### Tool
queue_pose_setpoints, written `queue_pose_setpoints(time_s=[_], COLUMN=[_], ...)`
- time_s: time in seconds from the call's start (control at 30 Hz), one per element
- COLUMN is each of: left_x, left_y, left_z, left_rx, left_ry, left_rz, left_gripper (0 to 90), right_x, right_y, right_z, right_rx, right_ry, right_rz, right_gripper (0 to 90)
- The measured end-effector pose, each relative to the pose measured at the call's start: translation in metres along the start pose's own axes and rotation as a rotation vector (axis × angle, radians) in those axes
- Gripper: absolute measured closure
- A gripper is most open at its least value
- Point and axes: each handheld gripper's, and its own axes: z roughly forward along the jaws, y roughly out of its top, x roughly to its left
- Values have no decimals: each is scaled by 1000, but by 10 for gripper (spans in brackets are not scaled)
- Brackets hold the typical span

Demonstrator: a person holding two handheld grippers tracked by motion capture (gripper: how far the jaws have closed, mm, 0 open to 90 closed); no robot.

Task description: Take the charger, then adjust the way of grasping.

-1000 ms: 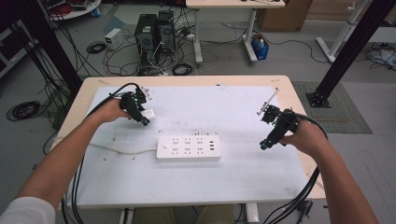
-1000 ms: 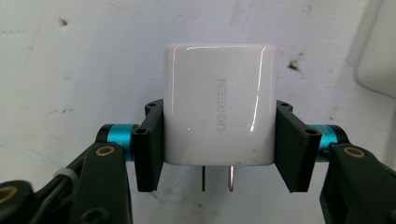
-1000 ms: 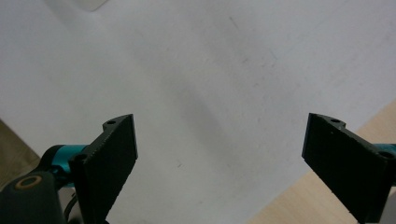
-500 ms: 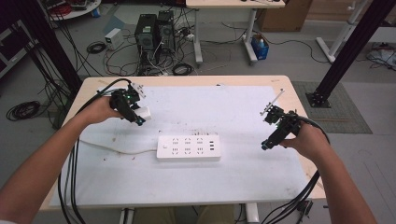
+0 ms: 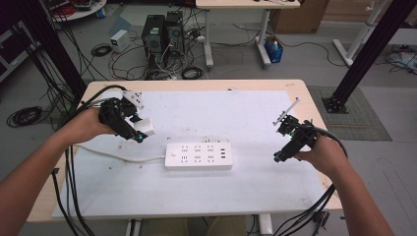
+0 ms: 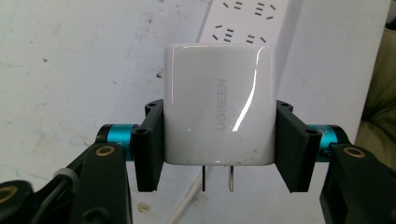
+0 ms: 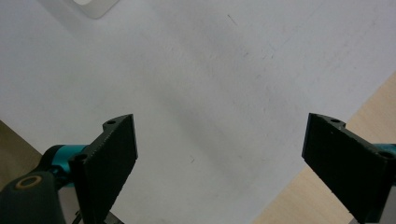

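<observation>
A white power strip (image 5: pixel 198 156) lies flat in the middle of the white mat, its cord (image 5: pixel 118 155) running off to the left. My left gripper (image 5: pixel 140 132) is shut on a white UGREEN charger (image 6: pixel 218 103), held above the mat to the left of the strip; the charger (image 5: pixel 144 127) has two metal prongs (image 6: pixel 217 178) showing beneath it. The strip's sockets (image 6: pixel 243 21) lie beyond the charger in the left gripper view. My right gripper (image 5: pixel 278 157) hovers over the mat to the right of the strip, open and empty, its fingers (image 7: pixel 112 158) spread wide.
The white mat (image 5: pixel 246 118) covers most of a wooden table (image 5: pixel 314 98). Black cables trail from both grippers over the table's front edge. Beyond the table, computer towers (image 5: pixel 162 32) and tangled cables sit on the floor. A corner of the strip (image 7: pixel 95 7) shows far off in the right gripper view.
My left gripper has lifted the charger and carried it toward the table's front and right, closer to the power strip. The right gripper has barely moved.
</observation>
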Motion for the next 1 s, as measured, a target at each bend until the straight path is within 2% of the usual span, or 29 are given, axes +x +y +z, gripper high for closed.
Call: queue_pose_setpoints(time_s=[0.03, 0.07, 0.1, 0.23, 0.27, 0.67, 0.7, 0.73, 0.83, 0.93, 1.0], left_x=[0, -3, -6, -10, -12, -22, -22, -22, -24, -26, -27], left_y=[0, 1, 1, 3, 3, 10, 13, 13, 17, 22, 25], left_z=[0, -3, -3, -4, -3, -2, -3, -3, -4, -2, -1], left_rx=[0, 13, -1, 3, -13, -2, 12, 12, 7, 0, 5], left_ry=[0, 1, 0, -3, -6, -6, -1, -1, 2, 3, 0], left_rz=[0, 23, 8, 29, 16, 44, 66, 66, 75, 88, 99], left_gripper=[425, 425, 425, 425, 426, 425, 425, 425, 425, 425, 425], right_x=[0, 1, 1, 1, 1, 1, 1, 1, 2, 3, 4], right_y=[0, -1, -1, -3, -3, -3, -3, -3, -2, -2, -4], right_z=[-1, -1, -2, -3, -3, -8, -8, -8, -9, -10, -10], right_rx=[-4, -9, -9, -13, -12, -51, -55, -55, -74, -99, -125], right_ry=[1, 1, -2, -4, -5, -4, -4, -4, 3, 18, 50], right_rz=[-6, 3, -5, 2, 8, 30, 31, 31, 39, 70, 94], right_gripper=[97, 97, 97, 97, 97, 97, 97, 97, 97, 97, 97])
